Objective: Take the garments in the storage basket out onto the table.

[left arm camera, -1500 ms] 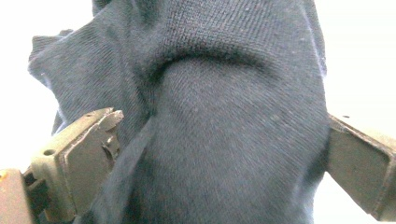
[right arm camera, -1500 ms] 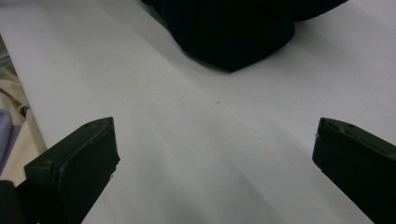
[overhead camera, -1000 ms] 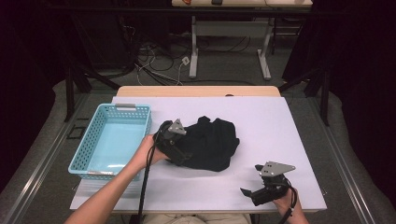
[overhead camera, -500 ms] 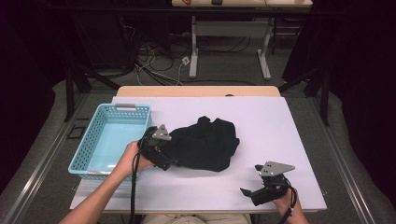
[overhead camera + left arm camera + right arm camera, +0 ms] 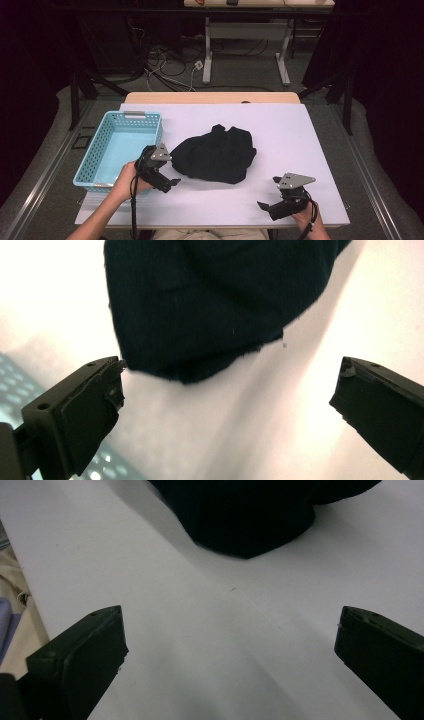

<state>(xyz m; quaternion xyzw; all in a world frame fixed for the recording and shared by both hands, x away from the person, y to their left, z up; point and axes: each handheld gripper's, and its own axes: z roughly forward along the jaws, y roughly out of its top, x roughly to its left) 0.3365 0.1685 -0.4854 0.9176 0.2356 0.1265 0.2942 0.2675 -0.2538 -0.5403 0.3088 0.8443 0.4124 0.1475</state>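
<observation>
The black garment (image 5: pixel 215 159) lies in a loose heap on the white table cover (image 5: pixel 310 135), just ahead of the left gripper (image 5: pixel 172 182) and to its right side. I think it is bunched like this because nobody has spread or folded it yet, and the light blue basket (image 5: pixel 120 150) beside the left gripper's other side looks like the place where it should go. The basket is empty.

In the left gripper view the jaws stand wide apart with nothing between them, and the hem of the garment (image 5: pixel 200 315) hangs just in front of the left jaw tip, close to touching it. The left hand (image 5: pixel 131 179) holds the tool low, with the forearm coming in at an angle from the near edge, pointing toward the cloth's near corner.

The right gripper (image 5: pixel 264 205) rests near the front edge of the table, well apart from the garment. Its jaws are also wide and empty. The right hand (image 5: pixel 307 220) keeps it low, aimed toward the heap, as if waiting.
</observation>
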